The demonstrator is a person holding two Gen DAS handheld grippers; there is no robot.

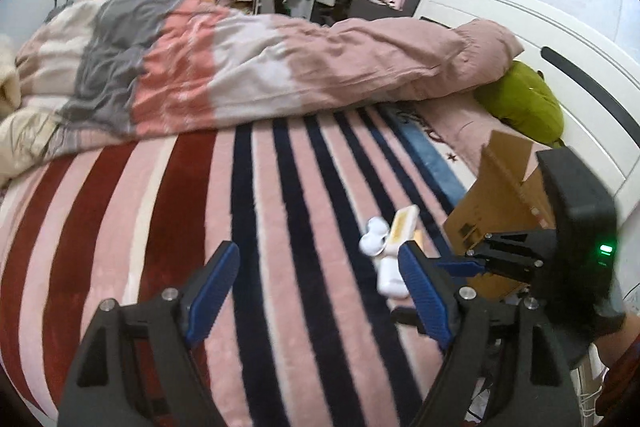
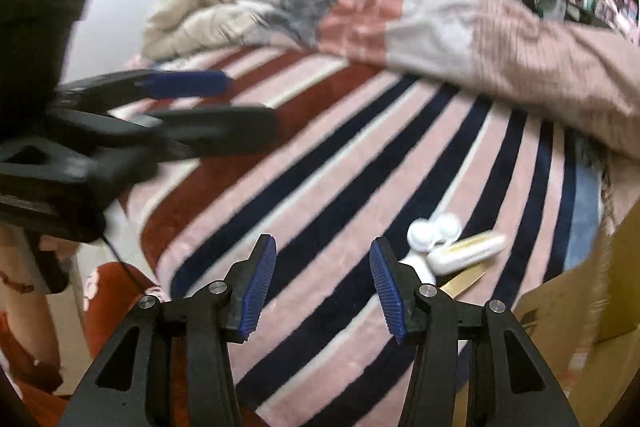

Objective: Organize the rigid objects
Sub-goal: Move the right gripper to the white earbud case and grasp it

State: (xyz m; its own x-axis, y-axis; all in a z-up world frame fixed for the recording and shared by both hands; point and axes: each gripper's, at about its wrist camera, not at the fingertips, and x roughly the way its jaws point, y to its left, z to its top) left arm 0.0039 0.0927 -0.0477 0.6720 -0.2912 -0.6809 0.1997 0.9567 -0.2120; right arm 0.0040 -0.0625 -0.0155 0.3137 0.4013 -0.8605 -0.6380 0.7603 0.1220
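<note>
The small white things lie in a loose cluster on the striped bed blanket (image 2: 328, 155), just beside an open cardboard box (image 1: 504, 203). From the right gripper (image 2: 323, 287) they sit ahead and to the right, close past its right fingertip; from the left gripper (image 1: 320, 291) they also lie to the right, touching or hidden behind its right pad in that view, so I judge the right hand the nearer and better lined up. Both grippers stand with jaws apart and nothing between them, the left wider than the right. The cluster holds a round double-lobed white case (image 2: 434, 229), glossy and hard-looking, a long white bar with a yellowish face (image 2: 468, 251) whose long axis runs across the right view, rising slightly to the right, and a small white block (image 1: 390, 277) nearer the grippers. A thin gold-coloured strip (image 2: 466, 283) pokes out beneath the bar; what it is I cannot tell. The pieces touch or overlap, so picking one out will likely need the jaws set across the short width of the bar rather than along it. The blanket is plush and soft, in pink, dark red and navy stripes, and will probably give under a press. The box is plain corrugated card, flaps raised, lying just right of the cluster, which suggests a short carry. A rumpled pink and grey duvet (image 1: 248, 67) lies well behind.
</note>
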